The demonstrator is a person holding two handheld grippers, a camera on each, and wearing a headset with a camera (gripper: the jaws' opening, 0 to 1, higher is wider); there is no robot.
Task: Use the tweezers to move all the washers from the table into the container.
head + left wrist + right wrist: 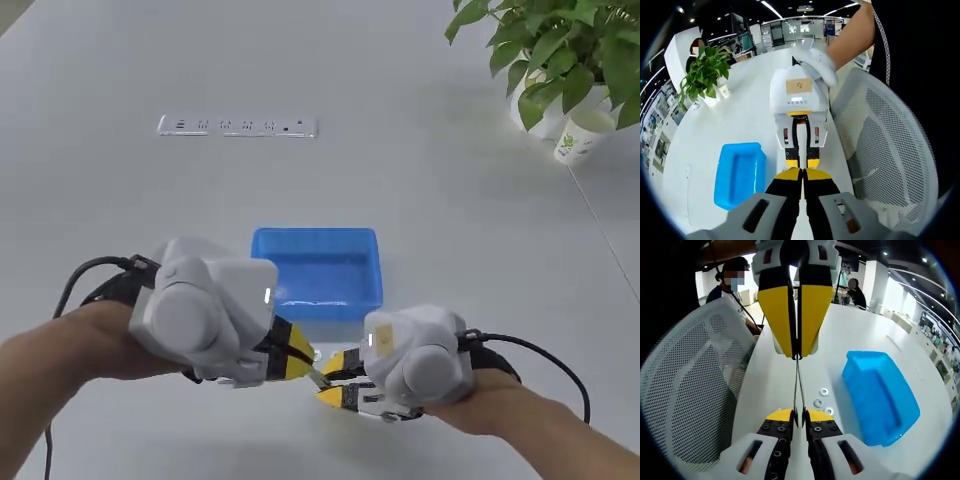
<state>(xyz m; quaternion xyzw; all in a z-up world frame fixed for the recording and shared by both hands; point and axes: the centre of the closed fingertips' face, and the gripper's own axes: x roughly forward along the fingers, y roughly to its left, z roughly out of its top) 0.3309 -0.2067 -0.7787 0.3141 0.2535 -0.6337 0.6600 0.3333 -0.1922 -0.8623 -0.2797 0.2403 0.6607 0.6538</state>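
At the front edge of the surface [450, 200] we hold left tongs [300, 352] & right tongs [335, 380] tip to tip, both clamped on the tweezers [799, 382]. Three washers [818, 402] lie beside the blue container [318, 270].

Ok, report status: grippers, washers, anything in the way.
Both shut on tweezers, left gripper facing right gripper tip to tip. Three washers on table beside blue container. Path between looks unobstructed.

A broad white table [450, 200] carried a power strip [237, 126] and, at its far corner, a leafy potted plant [560, 50] beside a paper cup [578, 135]. A white mesh chair [685, 390] stood at the table's edge in an open office lit by ceiling strip lights [771, 9].
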